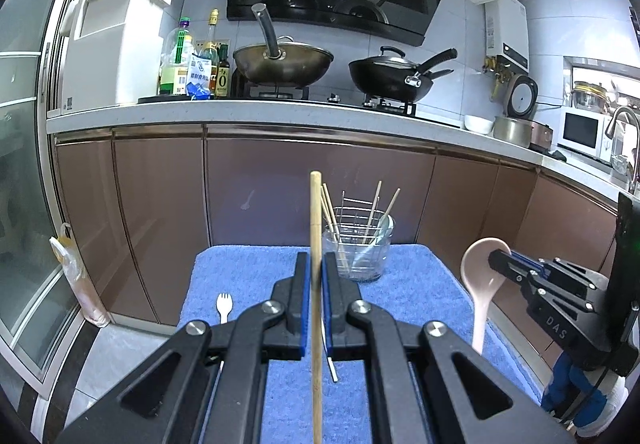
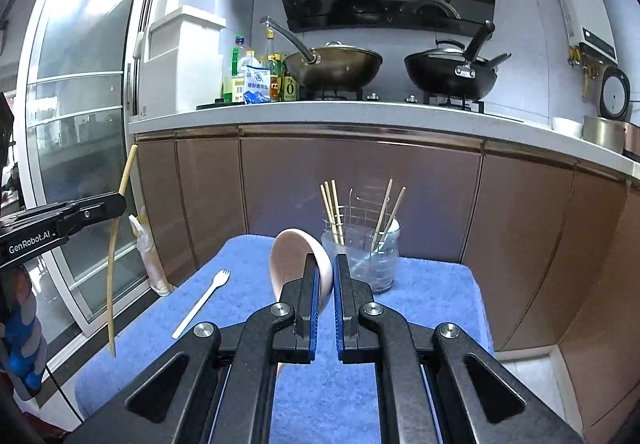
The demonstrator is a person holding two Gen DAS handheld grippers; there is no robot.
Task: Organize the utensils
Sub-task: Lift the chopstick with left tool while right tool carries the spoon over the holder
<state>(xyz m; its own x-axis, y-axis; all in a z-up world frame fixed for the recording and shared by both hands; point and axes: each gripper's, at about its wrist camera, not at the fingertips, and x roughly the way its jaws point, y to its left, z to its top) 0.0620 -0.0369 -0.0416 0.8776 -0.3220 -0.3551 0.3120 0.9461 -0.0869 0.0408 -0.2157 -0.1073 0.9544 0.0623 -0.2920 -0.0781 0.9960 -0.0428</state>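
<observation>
Left gripper point(image 1: 316, 264) was closed on a wooden chopstick point(image 1: 315, 228), held upright between the blue pads, its top well above the jaw tips and its lower end below the frame. Right gripper point(image 2: 326, 268) gripped the pink ceramic spoon point(image 2: 298, 258) by the bowl rim; bowl up and left of the jaws, handle hanging below them. Both were held over the blue towel point(image 2: 432, 288). Glass jar point(image 2: 366, 256) with several chopsticks and a wire rack stood at the towel's far edge. White plastic fork point(image 2: 202, 302) lay flat on the towel's left part, apart from both jaws.
</observation>
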